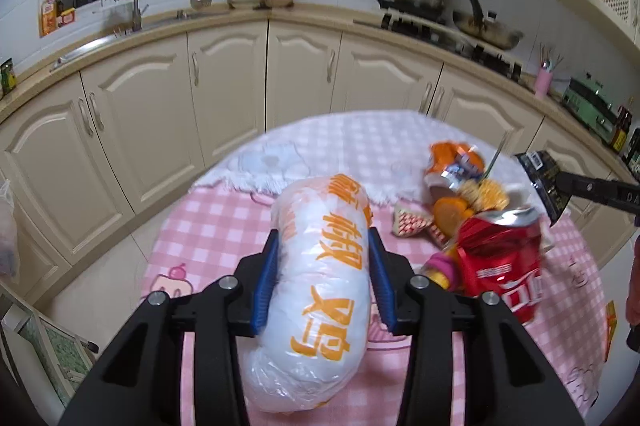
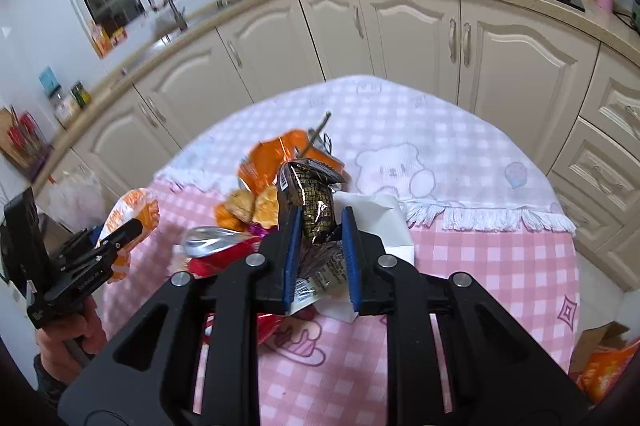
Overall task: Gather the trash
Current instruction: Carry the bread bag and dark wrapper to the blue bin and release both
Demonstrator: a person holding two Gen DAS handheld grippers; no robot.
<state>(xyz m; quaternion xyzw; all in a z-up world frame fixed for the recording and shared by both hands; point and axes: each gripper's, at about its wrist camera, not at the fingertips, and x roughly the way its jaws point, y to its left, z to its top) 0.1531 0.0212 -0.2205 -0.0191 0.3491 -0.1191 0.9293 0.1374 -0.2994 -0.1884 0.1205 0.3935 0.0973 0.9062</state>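
My left gripper point(image 1: 324, 254) is shut on a white plastic bag with orange print point(image 1: 320, 290), held above the table. It also shows in the right wrist view point(image 2: 132, 222) at the left. My right gripper point(image 2: 320, 222) is shut on a dark brown and gold wrapper point(image 2: 312, 202); in the left wrist view that wrapper point(image 1: 540, 182) hangs at the right. A trash pile lies on the table: a crushed red can point(image 1: 500, 258), an orange packet point(image 1: 452, 158), orange peel point(image 1: 448, 214) and a white carton point(image 2: 376, 222).
The round table has a pink checked cloth point(image 2: 480, 266) with a white fringed towel point(image 2: 420, 146) across its far half. Cream kitchen cabinets point(image 1: 224, 74) curve behind it. A cardboard box with orange packaging point(image 2: 600, 358) sits on the floor at the right.
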